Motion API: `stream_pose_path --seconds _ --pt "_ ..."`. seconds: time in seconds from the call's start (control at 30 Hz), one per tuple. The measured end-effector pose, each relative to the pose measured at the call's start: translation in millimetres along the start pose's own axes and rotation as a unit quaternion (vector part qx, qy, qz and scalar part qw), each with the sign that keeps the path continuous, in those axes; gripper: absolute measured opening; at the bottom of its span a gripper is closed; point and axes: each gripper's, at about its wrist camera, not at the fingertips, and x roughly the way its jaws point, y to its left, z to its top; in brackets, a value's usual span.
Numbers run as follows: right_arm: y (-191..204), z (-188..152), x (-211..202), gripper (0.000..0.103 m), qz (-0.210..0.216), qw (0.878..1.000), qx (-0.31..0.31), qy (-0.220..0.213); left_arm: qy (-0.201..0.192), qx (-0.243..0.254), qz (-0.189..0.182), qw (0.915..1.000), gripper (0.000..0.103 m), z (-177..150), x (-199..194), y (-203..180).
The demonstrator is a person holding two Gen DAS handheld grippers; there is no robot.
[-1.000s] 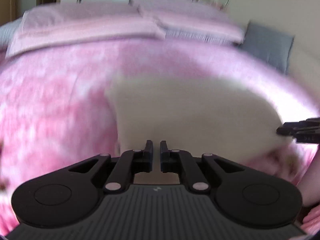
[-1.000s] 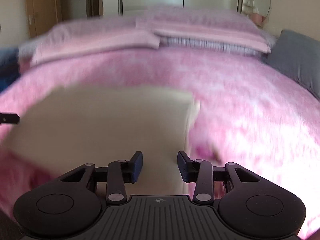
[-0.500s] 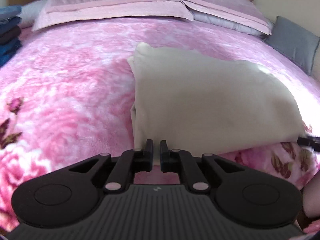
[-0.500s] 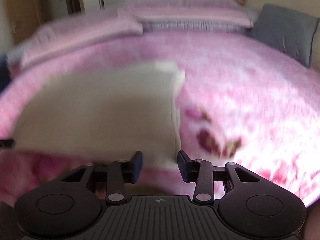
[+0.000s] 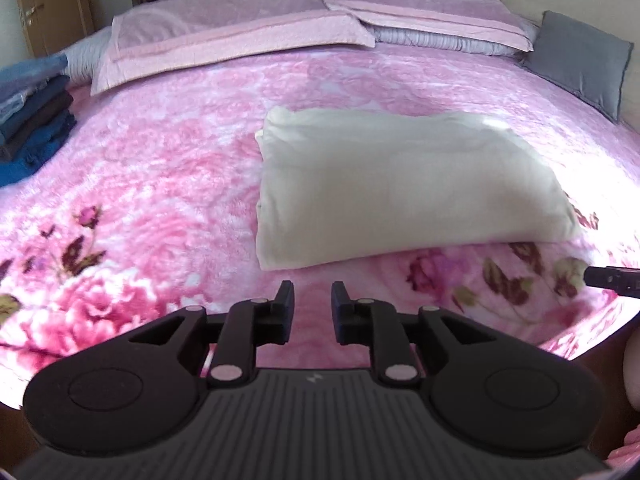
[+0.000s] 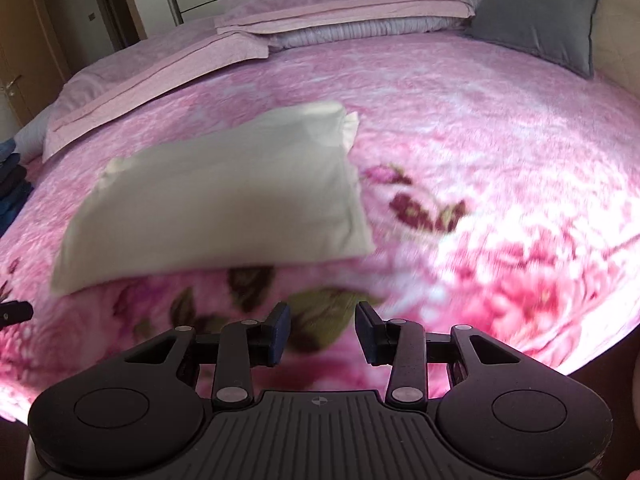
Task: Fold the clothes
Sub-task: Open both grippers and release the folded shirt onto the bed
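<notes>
One bed fills both views, spread with a pink floral blanket. We see two long pink pillows at its head, then a grey cushion at the far right corner and a stack of folded dark blue clothes at the left edge.

The task's thing is a cream garment, folded into a thick oblong and lying flat on the blanket near the bed's middle. In the right wrist view the same garment sits ahead and to the left, its edges blurred.

Our left tongs hover just short of the garment's near left corner, their fingers spread with a clear gap and nothing between them; they touch no cloth. Our right tongs hang above the blanket's printed leaves, near the garment's right end but apart from it, fingers spread wider and likewise empty.

Smallest of all, we see the dark tip of the right tongs at the right edge of the left wrist view, and the tip of the left tongs at the left edge of the right wrist view.
</notes>
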Motion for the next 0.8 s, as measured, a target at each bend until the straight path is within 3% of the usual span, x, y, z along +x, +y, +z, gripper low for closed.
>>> stream_pose_path --seconds 0.23,0.37,0.5,0.6,0.7,0.8 --pt "4.8 -6.0 -3.1 0.040 0.022 1.000 0.015 -0.005 -0.007 0.012 -0.002 0.9999 0.018 -1.8 -14.7 -8.4" --pt "-6.7 -1.5 12.7 0.040 0.051 0.996 0.068 0.004 -0.006 0.010 -0.021 0.9997 0.018 4.2 0.6 -5.1" --pt "-31.1 3.2 33.7 0.040 0.089 0.981 0.173 0.010 -0.021 0.016 -0.046 0.9986 0.016 18.4 24.8 1.5" --pt "-44.9 11.7 41.3 0.040 0.104 0.969 0.226 -0.009 -0.033 0.027 -0.059 0.9973 0.013 31.7 45.5 5.9" --pt "-44.4 28.3 37.2 0.039 0.092 0.972 0.213 -0.046 -0.030 0.031 -0.063 0.9971 0.013 39.9 70.4 10.0" --pt "-39.4 48.9 38.7 0.039 0.057 0.982 0.156 -0.093 -0.027 0.030 -0.061 0.9974 0.013 45.4 94.5 17.4"
